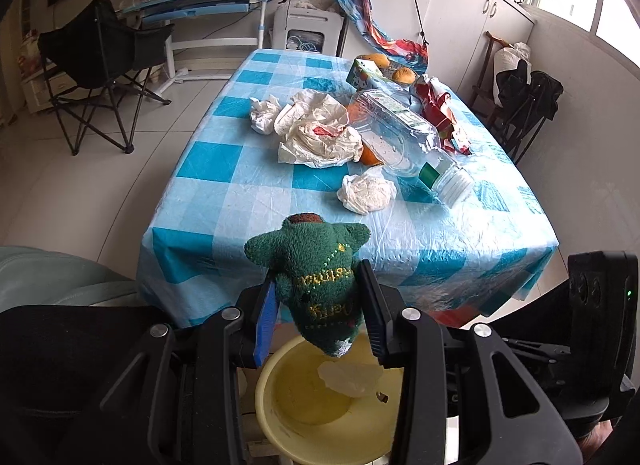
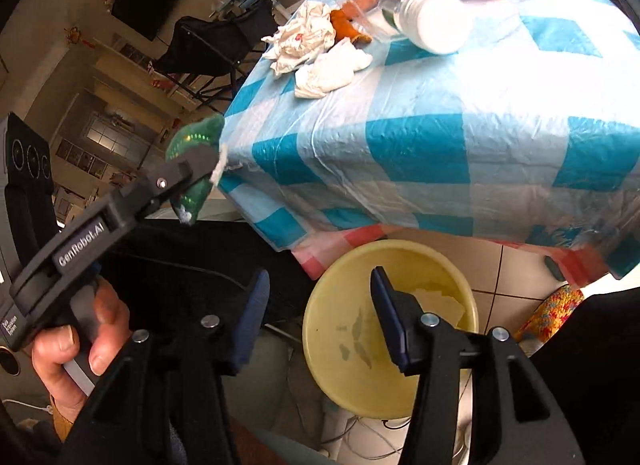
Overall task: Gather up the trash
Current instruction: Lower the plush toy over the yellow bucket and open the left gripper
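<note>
- My left gripper (image 1: 320,297), low in the frame's centre, is clamped on the green plush toy (image 1: 316,277).
- My right gripper (image 2: 316,313), bottom centre, stands open, jaws empty.

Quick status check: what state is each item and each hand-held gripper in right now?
Left hand-held gripper: shut on the green plush toy.
Right hand-held gripper: open, nothing between its jaws.
Yellow basin: holds a pale scrap.
Plastic bottle: lying on its side, capped.
Crumpled tissue: loose on the table.

A green plush toy (image 1: 320,285) hangs above the yellow basin (image 1: 288,409) holding a crumpled tissue (image 1: 350,377).
</note>
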The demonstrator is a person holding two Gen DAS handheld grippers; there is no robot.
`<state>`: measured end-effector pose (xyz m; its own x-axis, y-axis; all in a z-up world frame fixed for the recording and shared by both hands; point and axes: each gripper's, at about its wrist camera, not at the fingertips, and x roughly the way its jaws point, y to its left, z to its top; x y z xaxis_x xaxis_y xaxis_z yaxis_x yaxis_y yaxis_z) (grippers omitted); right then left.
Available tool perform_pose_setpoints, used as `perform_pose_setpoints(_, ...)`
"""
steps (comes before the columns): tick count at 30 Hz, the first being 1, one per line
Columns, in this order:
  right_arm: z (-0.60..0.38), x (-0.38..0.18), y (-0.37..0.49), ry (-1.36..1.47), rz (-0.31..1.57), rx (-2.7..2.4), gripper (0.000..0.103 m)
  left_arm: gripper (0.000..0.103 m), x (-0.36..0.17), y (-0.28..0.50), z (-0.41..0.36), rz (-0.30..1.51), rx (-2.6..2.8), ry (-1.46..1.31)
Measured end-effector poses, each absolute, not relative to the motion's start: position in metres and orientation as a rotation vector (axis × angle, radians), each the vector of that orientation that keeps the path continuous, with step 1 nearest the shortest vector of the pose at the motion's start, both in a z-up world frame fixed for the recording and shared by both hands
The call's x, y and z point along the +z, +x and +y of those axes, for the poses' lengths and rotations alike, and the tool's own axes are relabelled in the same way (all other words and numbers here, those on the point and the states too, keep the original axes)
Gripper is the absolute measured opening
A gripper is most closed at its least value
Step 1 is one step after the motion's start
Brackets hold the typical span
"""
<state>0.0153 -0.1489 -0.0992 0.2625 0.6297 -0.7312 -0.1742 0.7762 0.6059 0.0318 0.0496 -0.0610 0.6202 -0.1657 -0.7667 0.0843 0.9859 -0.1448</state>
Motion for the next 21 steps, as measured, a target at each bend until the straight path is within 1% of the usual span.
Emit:
perform_pose_setpoints(2, -0.155, -0.088, 0.014, 0.427, 1.125, 0.523, 0.061, 0.036, -0.065, 0.026, 0.042, 0.912, -0.159, -0.081)
perform_pose_setpoints(6, -0.165, -0.068, 0.010, 0.355, 0.987, 0.441, 0.066, 0.037, -0.079, 0.015, 0.024, 0.995, -0.208, -0.065)
perform_pose_setpoints(8, -0.170, -0.063, 0.010, 0.330, 0.925, 0.395, 0.075, 0.039, -0.093, 0.011, 0.016, 1.073, -0.243, -0.069)
perform_pose_setpoints(11, -0.179, -0.051, 0.012, 0.324, 0.866, 0.370, 0.076, 0.042, -0.115, 0.004, 0.002, 1.181, -0.277, -0.029)
perform_pose_setpoints(13, -0.181, -0.047, 0.011, 0.325, 0.848, 0.355, 0.079, 0.043, -0.121, 0.000, -0.004, 1.200, -0.276, 0.016)
perform_pose_setpoints(15, -0.184, -0.048, 0.011, 0.330, 0.844, 0.345, 0.079, 0.048, -0.118, -0.003, -0.007, 1.178, -0.268, 0.035)
perform_pose_setpoints(17, -0.187, -0.048, 0.010, 0.326, 0.835, 0.334, 0.079, 0.060, -0.113, -0.006, -0.007, 1.139, -0.248, 0.051)
perform_pose_setpoints(21, -0.190, -0.046, 0.004, 0.312, 0.807, 0.314, 0.082, 0.066, -0.102, -0.004, -0.007, 1.066, -0.209, 0.090)
